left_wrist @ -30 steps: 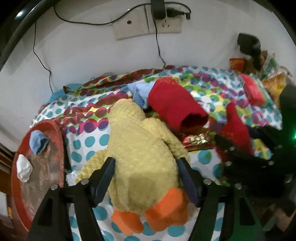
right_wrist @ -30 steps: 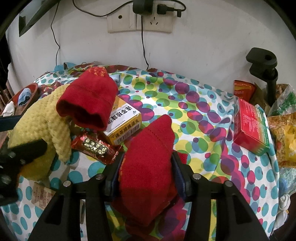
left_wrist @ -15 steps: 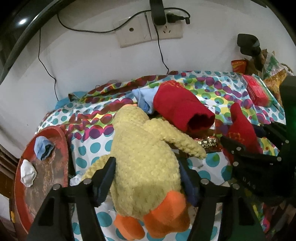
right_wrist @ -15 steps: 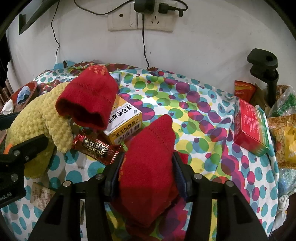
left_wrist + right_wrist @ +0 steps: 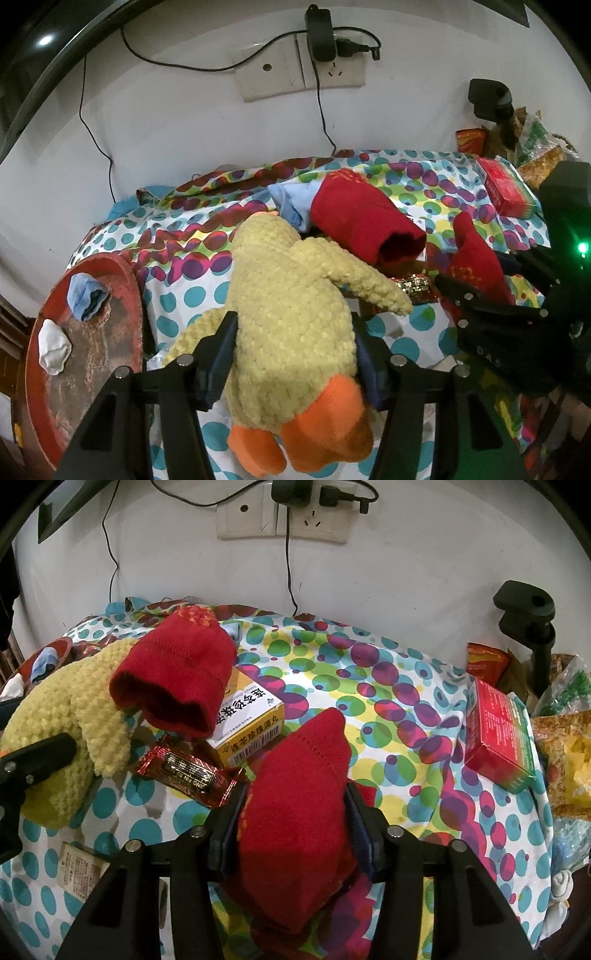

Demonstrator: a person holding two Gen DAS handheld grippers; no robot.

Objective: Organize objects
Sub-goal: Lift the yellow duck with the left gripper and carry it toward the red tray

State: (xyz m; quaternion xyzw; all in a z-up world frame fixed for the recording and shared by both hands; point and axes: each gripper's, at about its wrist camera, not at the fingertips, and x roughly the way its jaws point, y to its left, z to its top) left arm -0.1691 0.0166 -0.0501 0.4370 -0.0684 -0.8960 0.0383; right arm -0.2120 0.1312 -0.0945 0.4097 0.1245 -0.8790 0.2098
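Note:
My left gripper [image 5: 291,332] is shut on a yellow plush duck [image 5: 288,317] with orange feet, held just above the dotted cloth. My right gripper [image 5: 291,805] is shut on a red knitted sock [image 5: 299,786]; it also shows in the left wrist view [image 5: 472,262]. A second red sock [image 5: 173,679] lies over a yellow medicine box [image 5: 251,723], beside the duck [image 5: 70,701]. A red and gold snack wrapper [image 5: 188,771] lies in front of the box.
A round red tray [image 5: 92,362] at the left holds a blue sock [image 5: 86,295] and a white sock [image 5: 53,347]. A red box [image 5: 495,738] and snack bags [image 5: 569,746] stand at the right. A black clamp [image 5: 524,616] and the wall with sockets are behind.
My left gripper has lifted and pulled back with the duck, so more of the table shows. The right gripper and its red sock have hardly moved.

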